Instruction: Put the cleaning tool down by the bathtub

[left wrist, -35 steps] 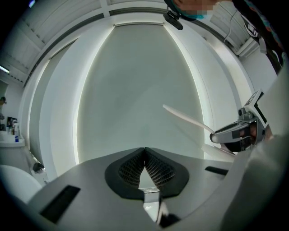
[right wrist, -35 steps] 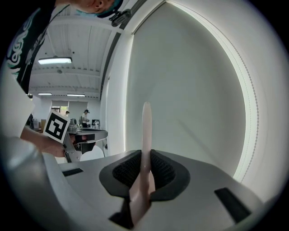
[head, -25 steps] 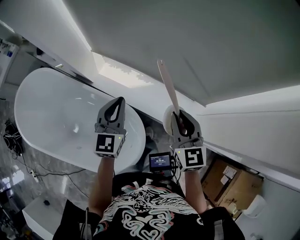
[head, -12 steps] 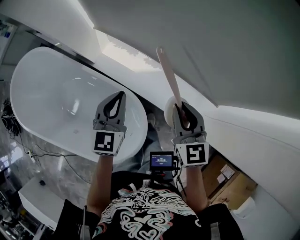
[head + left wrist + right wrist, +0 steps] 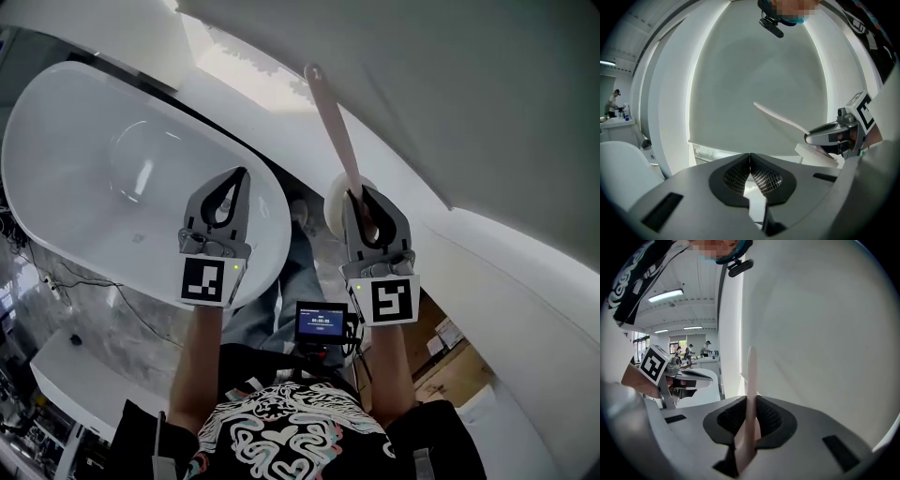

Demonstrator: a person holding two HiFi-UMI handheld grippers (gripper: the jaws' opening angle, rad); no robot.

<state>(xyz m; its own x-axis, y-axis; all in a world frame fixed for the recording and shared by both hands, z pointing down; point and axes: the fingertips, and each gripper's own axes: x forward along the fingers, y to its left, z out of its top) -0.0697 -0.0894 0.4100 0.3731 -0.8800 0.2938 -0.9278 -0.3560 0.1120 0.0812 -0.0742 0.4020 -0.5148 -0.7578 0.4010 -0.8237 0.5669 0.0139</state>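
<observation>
cleaning tool [image 5: 751,376] in right claw [image 5: 750,405], bathtub [image 5: 75,187] below

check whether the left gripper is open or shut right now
Shut and empty: on the left gripper the ribbed pads meet at the tips, nothing between them. The cleaning tool sits in the right gripper.

The bathtub [image 5: 66,159] is glossy and smooth; the cleaning tool [image 5: 331,124] has a pale, matt, plastic-looking handle.

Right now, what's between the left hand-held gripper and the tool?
In the head view, the tub rim and the person's shoe show between the left hand-held gripper and the tool.
</observation>
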